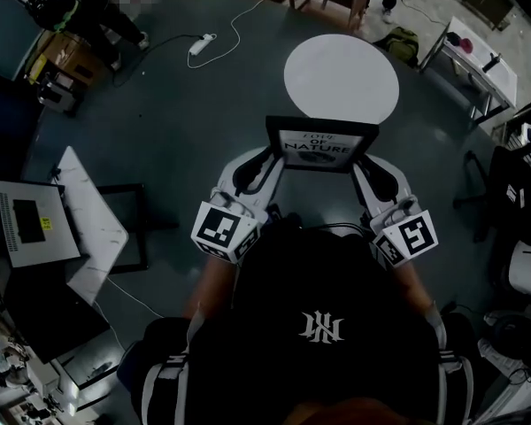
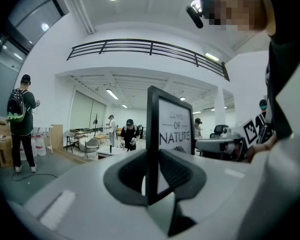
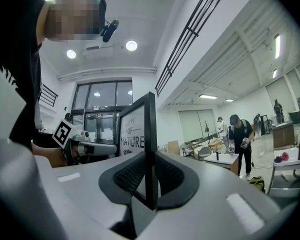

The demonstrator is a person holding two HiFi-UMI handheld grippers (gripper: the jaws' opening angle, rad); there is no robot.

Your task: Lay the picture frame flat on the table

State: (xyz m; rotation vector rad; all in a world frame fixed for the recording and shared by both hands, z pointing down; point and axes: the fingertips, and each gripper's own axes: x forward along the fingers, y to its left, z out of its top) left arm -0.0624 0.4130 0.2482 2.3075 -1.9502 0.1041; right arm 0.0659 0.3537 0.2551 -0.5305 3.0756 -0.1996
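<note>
The picture frame (image 1: 321, 144) is a thin rectangle with a black, smooth border around a white print in dark lettering. It hangs in the air at the near rim of the round table (image 1: 341, 78), with its printed face turned up toward the person, and it is not lying on the tabletop. The table is a plain, matte white disc with nothing on it. The left gripper (image 1: 273, 158) grips the frame's left edge on the near side of the table. In the left gripper view its dark, ribbed pads (image 2: 177, 171) press against either face of the thin border, so the jaws stand only a frame's thickness apart. The right gripper (image 1: 365, 162) has the right edge pinched the same way between its textured pads (image 3: 130, 174). Both grippers have smooth, pale grey shells. Each carries a white cube with black square markers, the left cube (image 1: 223, 228) and the right cube (image 1: 407, 237), and both cubes sit nearer the person than the table. Dark grey floor (image 1: 203, 122) lies open all around the table. A white power strip (image 1: 202, 44) with its cord lies well to the left of the table, and a green bag (image 1: 398, 42) sits to the right of it.
</note>
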